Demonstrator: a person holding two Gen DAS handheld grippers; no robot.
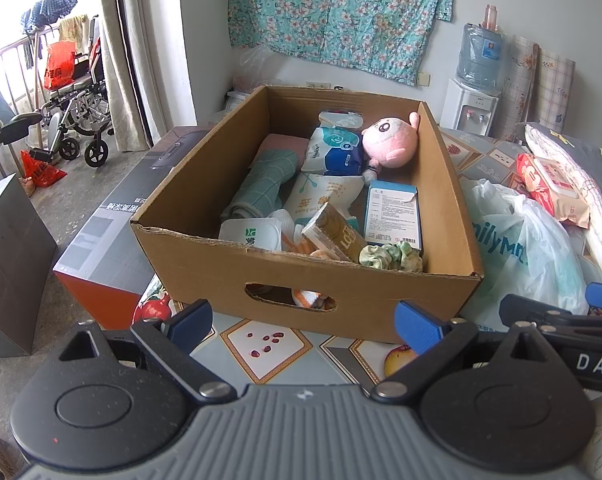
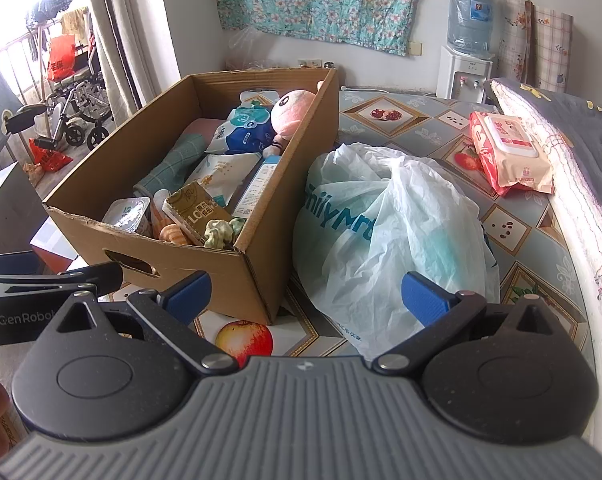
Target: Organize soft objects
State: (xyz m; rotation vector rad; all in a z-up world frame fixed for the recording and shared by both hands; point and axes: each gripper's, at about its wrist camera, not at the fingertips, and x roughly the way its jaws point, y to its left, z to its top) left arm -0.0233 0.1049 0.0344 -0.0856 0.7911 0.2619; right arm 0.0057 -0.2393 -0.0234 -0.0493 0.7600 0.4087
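Bag lettering "ilyMrt" beside box

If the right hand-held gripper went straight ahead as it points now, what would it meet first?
Probably the white crumpled plastic bag, lying between its open fingers; the brown cardboard box sits slightly left of that line.

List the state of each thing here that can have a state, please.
Left claw: open, holds nothing.
Right claw: open, holds nothing.
Box: open on top, filled with items.
Plastic bag: crumpled, lies beside the box.
Wipes pack: lid shut.
Plush toy: lies in the box.
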